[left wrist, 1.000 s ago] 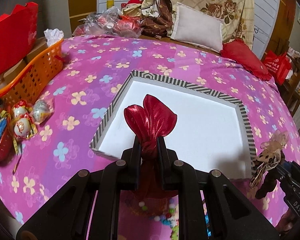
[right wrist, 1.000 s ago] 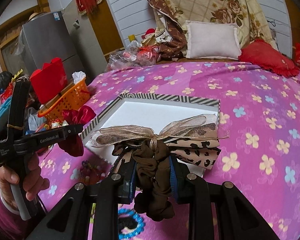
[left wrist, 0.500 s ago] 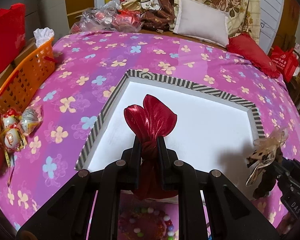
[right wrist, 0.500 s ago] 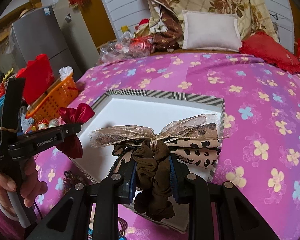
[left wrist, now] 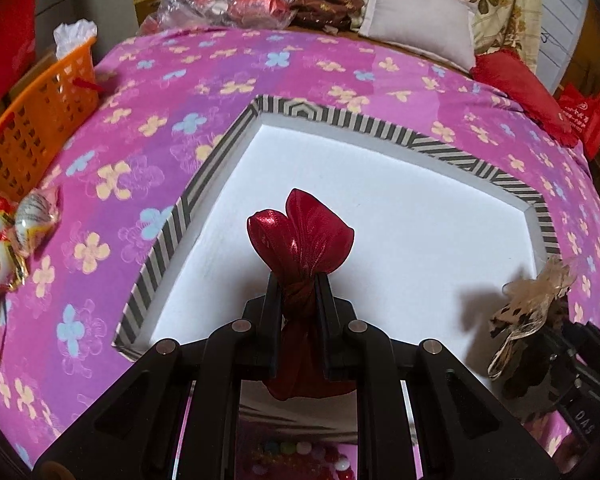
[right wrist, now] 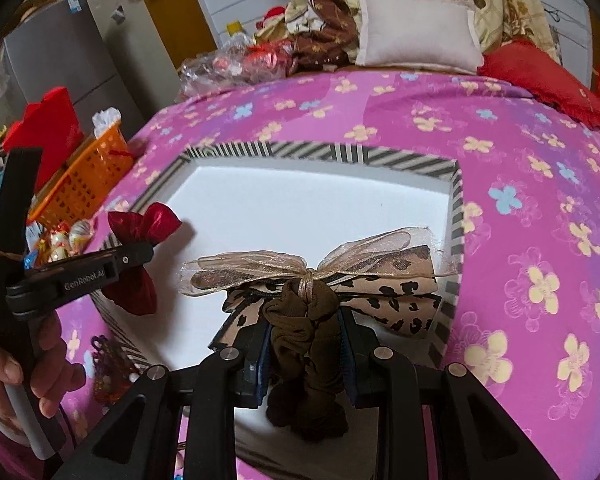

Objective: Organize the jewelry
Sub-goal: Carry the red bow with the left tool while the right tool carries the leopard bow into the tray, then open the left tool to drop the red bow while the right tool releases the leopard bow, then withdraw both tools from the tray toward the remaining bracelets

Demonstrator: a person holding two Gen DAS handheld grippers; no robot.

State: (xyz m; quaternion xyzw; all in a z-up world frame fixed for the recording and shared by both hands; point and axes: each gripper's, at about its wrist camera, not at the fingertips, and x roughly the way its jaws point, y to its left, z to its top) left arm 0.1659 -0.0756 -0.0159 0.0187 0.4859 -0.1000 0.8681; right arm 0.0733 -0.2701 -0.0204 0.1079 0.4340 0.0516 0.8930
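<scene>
A white tray with a black-and-white striped rim lies on the pink flowered bedspread. My left gripper is shut on a shiny red bow hair tie and holds it above the tray's near left part; it also shows in the right wrist view. My right gripper is shut on a brown scrunchie with a leopard-print and gauze bow, above the tray's near right part; that bow shows in the left wrist view.
An orange basket and wrapped sweets sit at the left bed edge. Beaded bracelets lie on the bedspread before the tray. Pillows and bags are piled at the far end.
Both grippers have moved forward over the tray with their hair ties still held. The tray now fills more of both views.
</scene>
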